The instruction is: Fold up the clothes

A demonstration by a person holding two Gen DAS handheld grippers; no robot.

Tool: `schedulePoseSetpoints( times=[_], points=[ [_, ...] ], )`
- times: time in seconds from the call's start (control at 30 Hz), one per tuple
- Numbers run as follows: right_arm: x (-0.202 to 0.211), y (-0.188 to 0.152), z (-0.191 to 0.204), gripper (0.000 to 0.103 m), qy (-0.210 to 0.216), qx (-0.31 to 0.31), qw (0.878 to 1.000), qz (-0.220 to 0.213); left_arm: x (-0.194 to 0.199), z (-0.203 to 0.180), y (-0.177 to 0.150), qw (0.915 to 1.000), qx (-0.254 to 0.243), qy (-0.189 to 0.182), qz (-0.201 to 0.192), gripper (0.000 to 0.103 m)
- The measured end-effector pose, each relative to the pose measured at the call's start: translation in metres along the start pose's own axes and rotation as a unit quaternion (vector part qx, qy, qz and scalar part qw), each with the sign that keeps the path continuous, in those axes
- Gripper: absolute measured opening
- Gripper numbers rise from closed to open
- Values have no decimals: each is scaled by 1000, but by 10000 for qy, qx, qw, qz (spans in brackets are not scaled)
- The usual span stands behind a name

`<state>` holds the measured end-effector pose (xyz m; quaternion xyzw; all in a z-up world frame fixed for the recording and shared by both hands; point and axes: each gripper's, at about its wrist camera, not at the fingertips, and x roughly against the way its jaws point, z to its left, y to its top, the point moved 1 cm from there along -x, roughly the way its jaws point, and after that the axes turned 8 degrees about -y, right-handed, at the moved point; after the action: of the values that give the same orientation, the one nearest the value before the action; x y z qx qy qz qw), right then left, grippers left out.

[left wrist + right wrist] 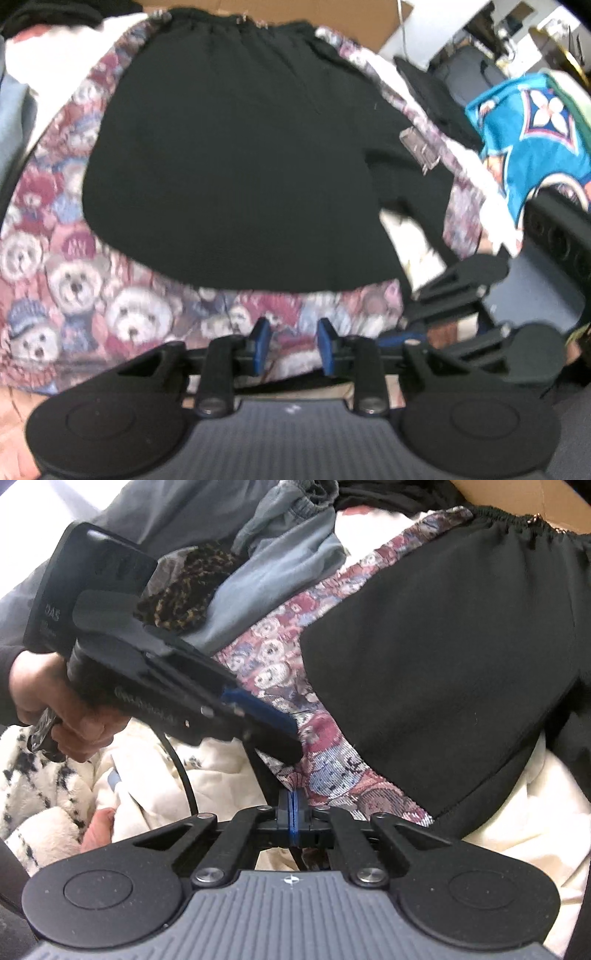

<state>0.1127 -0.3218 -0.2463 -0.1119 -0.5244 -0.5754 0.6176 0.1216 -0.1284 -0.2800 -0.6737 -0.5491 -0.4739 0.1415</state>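
**Two grippers at the hem of a black garment on teddy-bear cloth**

Two black two-finger tools work over one spread of fabric. In the left wrist view, a black garment fills the middle of the frame: matte, smooth knit, roughly bell-shaped, with a gathered, puckered band along its top edge and a curved hem at the bottom. It lies flat on a woven tapestry cloth printed with teddy bears in dusty red, blue and cream. The left gripper sits at the bottom centre, its blue-padded jaws standing apart with only the bear cloth between them, just short of the hem. At the upper right lies a glossy turquoise bag with a diamond motif, and brown cardboard shows along the top edge.

In the right wrist view, the right gripper sits at the bottom centre with its blue pads pressed together; whether a fold of the bear cloth is pinched there I cannot tell. The garment occupies the right half. A person's hand at the left holds the other tool by its handle. Around it lie a grey-blue garment, a leopard-print piece, cream fabric, and a fluffy white fleece with black spots.
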Motion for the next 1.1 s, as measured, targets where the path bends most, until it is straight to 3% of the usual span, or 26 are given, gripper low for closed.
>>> schedulePoseSetpoints(
  times=[0.1, 0.23, 0.37, 0.43, 0.5, 0.7, 0.8, 0.93, 1.1],
  points=[
    [4, -1, -5, 2, 190, -197, 9996, 30, -3, 7, -7, 9999, 131, -34, 25, 21],
    [23, 0, -15, 5, 452, -510, 9974, -237, -3, 13, -11, 9998, 183, 6, 115, 10],
    [25, 1, -30, 17, -2, -880, 9954, -376, -4, 15, -14, 9997, 181, 4, 167, 10],
    [24, 2, -38, 32, -266, -1062, 9931, -430, -5, 15, -15, 9997, 163, 5, 184, 10],
    [23, 2, -44, 33, -488, -1209, 9904, -461, -4, 15, -16, 9997, 134, 11, 194, 10],
    [12, -8, -39, 34, -530, -1023, 9933, -112, 6, 13, -15, 9998, 71, -8, 167, 10],
    [12, -13, -34, 34, -575, -905, 9942, -46, 22, 11, -11, 9998, -117, 102, 120, 17],
    [13, -16, -35, 34, -516, -881, 9948, 63, 50, 19, -2, 9982, -254, 542, -67, 31],
    [22, -18, -43, 34, -306, -1104, 9933, 118, 86, 57, -5, 9847, -10, 1708, -339, 39]
  ],
)
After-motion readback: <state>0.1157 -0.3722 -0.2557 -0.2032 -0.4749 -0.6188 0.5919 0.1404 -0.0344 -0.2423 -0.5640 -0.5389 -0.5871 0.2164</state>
